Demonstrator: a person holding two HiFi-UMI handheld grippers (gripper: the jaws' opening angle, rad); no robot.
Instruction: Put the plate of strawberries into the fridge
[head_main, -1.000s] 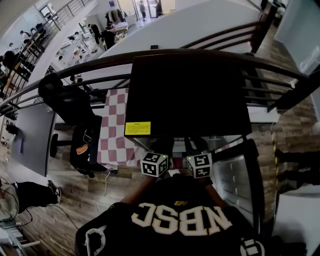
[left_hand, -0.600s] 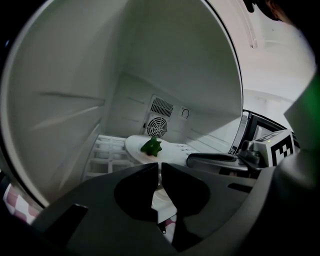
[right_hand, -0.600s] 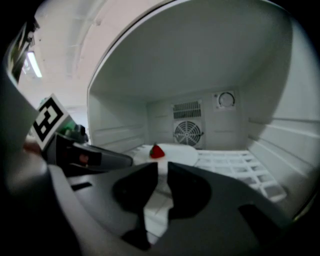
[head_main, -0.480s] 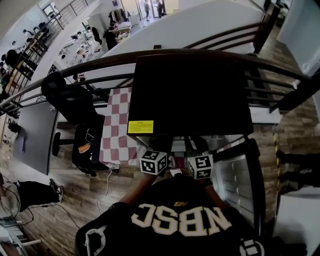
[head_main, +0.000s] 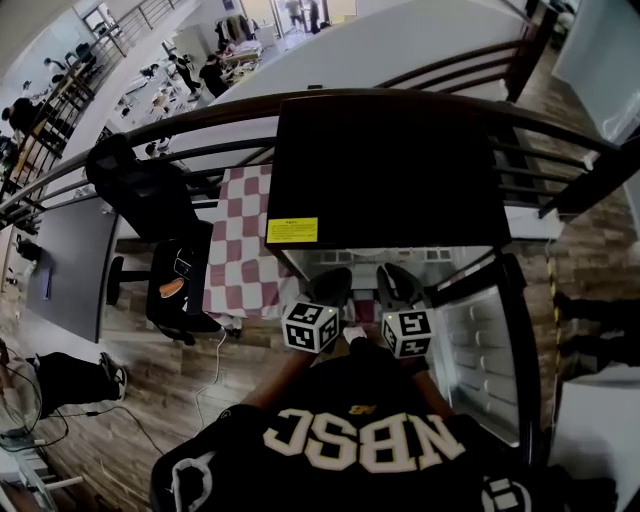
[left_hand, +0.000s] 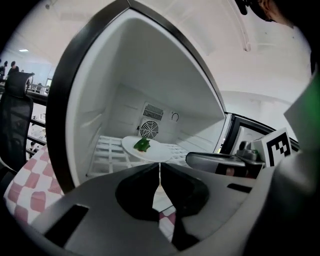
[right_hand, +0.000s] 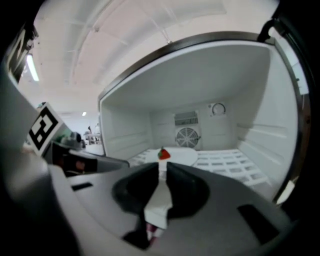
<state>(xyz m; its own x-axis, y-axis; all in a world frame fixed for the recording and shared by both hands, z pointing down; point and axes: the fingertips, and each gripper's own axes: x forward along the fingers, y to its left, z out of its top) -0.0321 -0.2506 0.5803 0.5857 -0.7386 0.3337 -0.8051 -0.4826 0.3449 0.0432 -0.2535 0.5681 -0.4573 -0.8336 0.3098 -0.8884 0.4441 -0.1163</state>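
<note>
The white plate (left_hand: 156, 150) rests on the shelf deep inside the open fridge (head_main: 390, 180), with a strawberry (right_hand: 163, 154) on it. From the left gripper view the berry (left_hand: 142, 145) shows its green leaves. My left gripper (left_hand: 160, 169) hangs outside the fridge's mouth, shut and empty. Beside it my right gripper (right_hand: 163, 169) has a narrow gap between its jaws, which are closing on nothing. In the head view both grippers, left (head_main: 330, 288) and right (head_main: 398, 286), point into the fridge's opening.
The fridge door (head_main: 480, 350) stands open to the right, its white shelves facing in. A checkered cloth (head_main: 240, 240) and a black chair (head_main: 150, 200) lie to the left. A dark railing (head_main: 200, 115) curves behind the fridge.
Both grippers have drawn back slightly toward the person. More of the fridge's white interior and door shows in the head view.
</note>
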